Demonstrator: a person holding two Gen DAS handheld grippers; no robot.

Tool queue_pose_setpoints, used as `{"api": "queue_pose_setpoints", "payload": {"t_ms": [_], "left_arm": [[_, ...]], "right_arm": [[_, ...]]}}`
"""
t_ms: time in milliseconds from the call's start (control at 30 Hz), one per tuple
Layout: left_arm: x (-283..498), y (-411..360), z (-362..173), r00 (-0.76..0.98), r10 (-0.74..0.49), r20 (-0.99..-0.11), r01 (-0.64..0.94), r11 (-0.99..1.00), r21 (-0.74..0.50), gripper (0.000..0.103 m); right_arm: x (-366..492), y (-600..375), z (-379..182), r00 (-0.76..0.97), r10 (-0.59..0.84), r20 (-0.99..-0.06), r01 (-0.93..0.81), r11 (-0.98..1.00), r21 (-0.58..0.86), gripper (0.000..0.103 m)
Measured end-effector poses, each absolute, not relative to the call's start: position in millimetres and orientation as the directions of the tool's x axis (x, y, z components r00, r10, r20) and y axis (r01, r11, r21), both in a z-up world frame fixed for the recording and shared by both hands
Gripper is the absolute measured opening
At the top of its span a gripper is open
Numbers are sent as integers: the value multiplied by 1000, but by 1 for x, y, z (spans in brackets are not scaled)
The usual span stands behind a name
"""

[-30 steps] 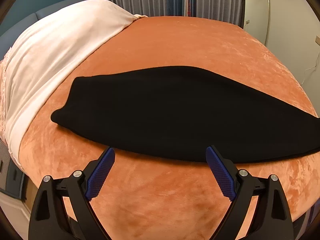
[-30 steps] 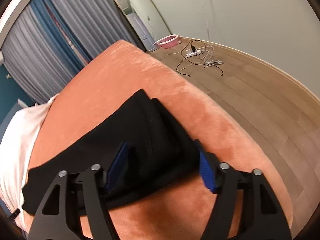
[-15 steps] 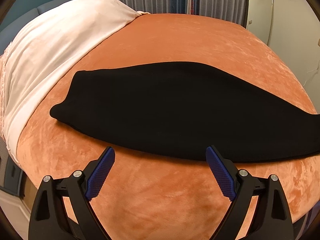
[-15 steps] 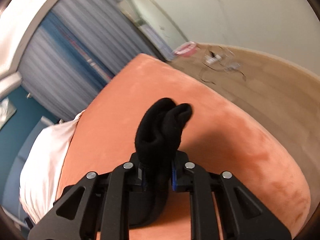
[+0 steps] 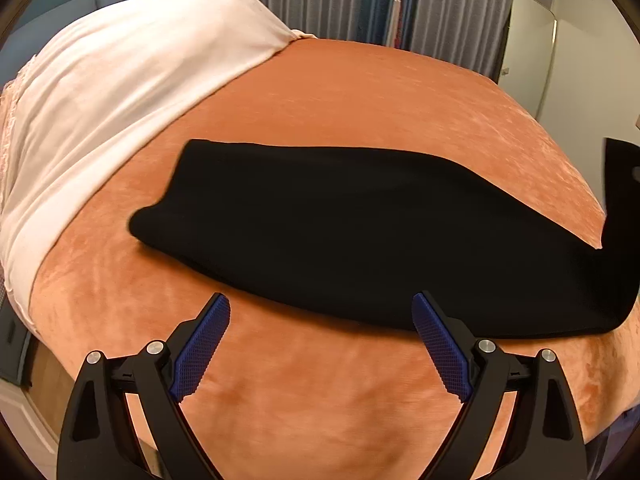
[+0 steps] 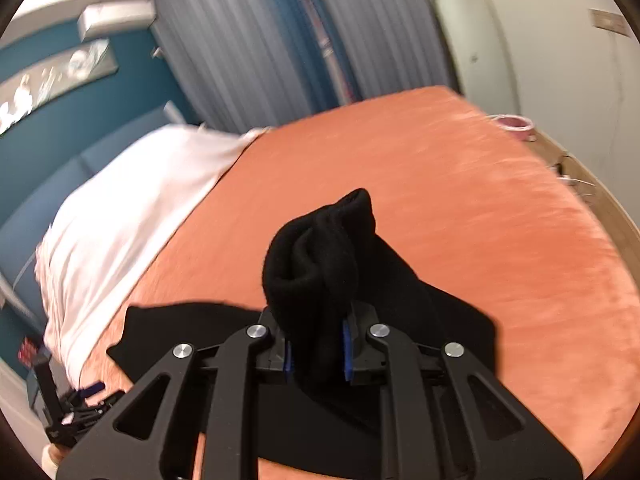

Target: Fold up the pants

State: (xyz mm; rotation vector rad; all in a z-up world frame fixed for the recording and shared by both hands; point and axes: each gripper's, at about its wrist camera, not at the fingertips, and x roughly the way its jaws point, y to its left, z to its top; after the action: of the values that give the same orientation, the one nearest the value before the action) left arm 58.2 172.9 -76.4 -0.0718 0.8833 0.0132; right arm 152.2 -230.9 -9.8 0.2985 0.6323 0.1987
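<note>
Right tool, spread around the black pants a second ago, now pinches their lifted end; left tool hovers spread. Pants lie across the orange bed, grey curtains behind.

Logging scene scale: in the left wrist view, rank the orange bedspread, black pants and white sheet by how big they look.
1. Orange bedspread, clearly largest.
2. Black pants and white sheet look similar; fisheye stretch and distance make ranking them unsure.
</note>
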Motion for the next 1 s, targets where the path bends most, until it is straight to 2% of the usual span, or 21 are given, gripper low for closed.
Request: {"api": "queue_pose_setpoints", "payload": {"t_ms": [400,667,733,800,933,1000], "left_arm": [[65,244,-94,606,30,-795,-127,990,-60,90],[74,281,-106,586,52,-809,-196,977,-79,91],[79,294,-111,577,31,-816,-219,969,-119,91],[87,313,-118,568,-28,-823,-255,944,-208,90],[101,345,-131,572,-115,-812,-333,873,-357,90],[110,355,-137,565,-132,-814,-359,849,-387,90]], "right_arm": [[202,-68,-74,643,361,-675,-283,932,228,16],[206,-14,-131,557,299,-775,-353,930,105,19],[199,-9,-136,564,284,-776,-378,924,63,25],[186,-4,-127,585,302,-753,-408,912,48,43],[158,-14,-97,639,333,-693,-418,907,51,43],[144,-30,-83,667,324,-671,-385,921,63,43]]}}
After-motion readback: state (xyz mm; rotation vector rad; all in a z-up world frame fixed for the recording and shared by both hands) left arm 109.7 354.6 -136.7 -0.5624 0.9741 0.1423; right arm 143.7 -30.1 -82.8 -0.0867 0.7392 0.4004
